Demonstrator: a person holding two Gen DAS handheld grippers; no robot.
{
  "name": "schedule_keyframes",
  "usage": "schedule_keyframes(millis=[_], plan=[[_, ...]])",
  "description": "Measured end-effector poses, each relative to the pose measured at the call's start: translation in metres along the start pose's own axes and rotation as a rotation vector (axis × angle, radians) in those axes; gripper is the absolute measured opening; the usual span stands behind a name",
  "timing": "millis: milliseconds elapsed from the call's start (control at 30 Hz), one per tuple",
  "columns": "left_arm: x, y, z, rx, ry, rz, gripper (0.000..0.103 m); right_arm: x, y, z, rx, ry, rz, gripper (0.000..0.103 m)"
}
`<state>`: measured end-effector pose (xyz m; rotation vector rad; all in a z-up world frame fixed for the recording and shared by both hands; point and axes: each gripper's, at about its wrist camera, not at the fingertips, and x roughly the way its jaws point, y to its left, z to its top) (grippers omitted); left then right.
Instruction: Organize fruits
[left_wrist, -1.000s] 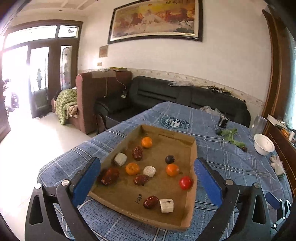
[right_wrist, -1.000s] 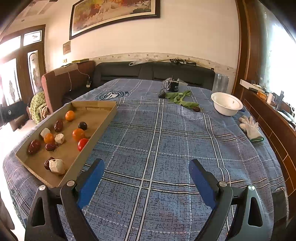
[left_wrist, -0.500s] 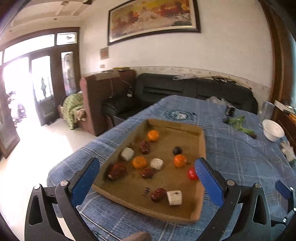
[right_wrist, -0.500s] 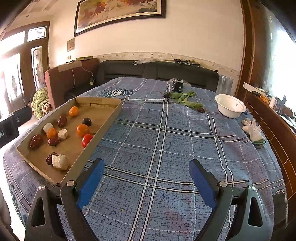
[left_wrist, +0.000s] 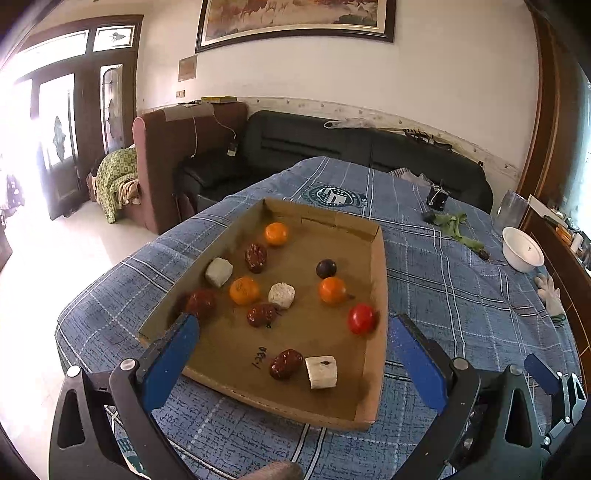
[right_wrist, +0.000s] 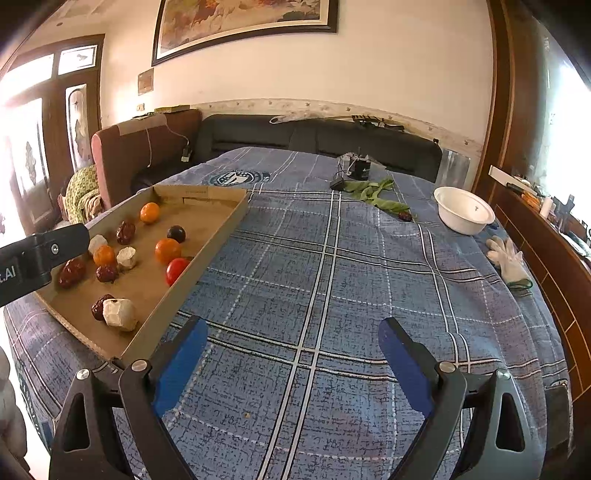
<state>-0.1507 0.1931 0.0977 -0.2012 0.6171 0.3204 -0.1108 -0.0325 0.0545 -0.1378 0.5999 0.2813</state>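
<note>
The left tongs hung wide open and empty over the near end of the tray, which held the fruit, with the tomato by its right wall. The right tongs gaped empty over the worktop, right of the tray.

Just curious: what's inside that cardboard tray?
In the cardboard tray: three oranges, a tomato, a dark plum, four red dates, three white chunks. Nothing looks hidden.
</note>
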Motion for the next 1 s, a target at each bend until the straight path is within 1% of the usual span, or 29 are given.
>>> schedule_keyframes(millis=[133, 533, 700, 867, 1000], plan=[[0.001, 0.001, 0.000, 0.001, -0.003, -0.004, 0.103, 0.002, 0.005, 0.000, -0.015, 0.004, 0.000, 0.097], [0.018, 0.016, -0.001, -0.033, 0.048, -0.007, 0.103, 0.006, 0.018, 0.002, -0.066, 0.015, -0.006, 0.097], [0.020, 0.022, -0.001, -0.044, 0.052, -0.011, 0.103, 0.007, 0.026, 0.003, -0.088, 0.021, -0.010, 0.097], [0.018, 0.036, 0.002, -0.074, 0.043, 0.006, 0.103, 0.007, 0.036, 0.005, -0.112, 0.022, 0.000, 0.097], [0.021, 0.050, 0.004, -0.110, 0.064, 0.015, 0.103, 0.006, 0.044, 0.006, -0.128, 0.024, 0.031, 0.097]])
